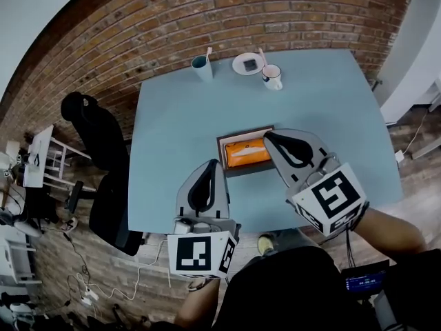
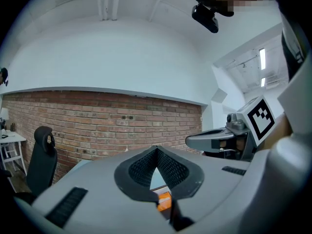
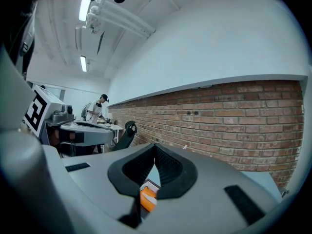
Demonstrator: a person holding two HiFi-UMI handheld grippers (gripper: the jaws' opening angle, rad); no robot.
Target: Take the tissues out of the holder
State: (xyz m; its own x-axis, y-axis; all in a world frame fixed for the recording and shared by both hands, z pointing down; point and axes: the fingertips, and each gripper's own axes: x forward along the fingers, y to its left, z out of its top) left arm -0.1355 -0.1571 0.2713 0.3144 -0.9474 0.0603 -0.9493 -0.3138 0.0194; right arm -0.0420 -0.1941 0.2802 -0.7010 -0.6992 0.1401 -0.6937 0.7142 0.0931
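Note:
A dark rectangular holder (image 1: 224, 156) sits near the front of the blue table (image 1: 172, 116), with an orange tissue pack (image 1: 248, 152) lying in it. My left gripper (image 1: 214, 164) hovers just left of the holder, shut and empty. My right gripper (image 1: 269, 137) is over the holder's right end, also shut with nothing in it. In the left gripper view the left gripper (image 2: 157, 148) points level, and the orange pack (image 2: 164, 200) shows below its jaws. In the right gripper view the right gripper (image 3: 155, 145) has the pack (image 3: 147, 198) under it.
At the table's far edge stand a teal cup (image 1: 202, 66), a small plate (image 1: 248, 63) and a white mug (image 1: 273, 76). A black office chair (image 1: 96, 133) is left of the table. A brick wall (image 1: 207, 12) runs behind. A person (image 3: 97, 108) stands far off.

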